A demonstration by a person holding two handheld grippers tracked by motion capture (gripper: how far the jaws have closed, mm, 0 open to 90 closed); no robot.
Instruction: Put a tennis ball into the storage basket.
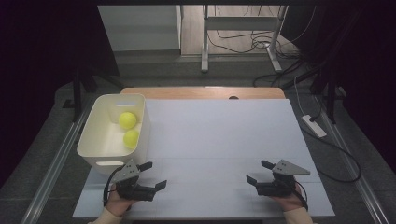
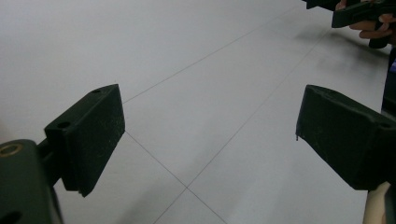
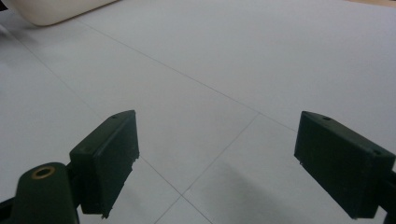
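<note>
Both my fingers, left (image 1: 156, 174) and right (image 1: 258, 171), stood wide apart, empty, low over the bench (image 1: 219, 135). Two balls (image 1: 127, 120) lay in the bin (image 1: 88, 140) beside my left: probably light, springy, fuzzy; best pinched across the middle.

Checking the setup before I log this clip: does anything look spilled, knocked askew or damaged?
Nothing stands out. The cream bin stands upright at the table's left edge with both yellow balls inside. The left claw and right claw sit open over bare white surface, holding nothing.
</note>
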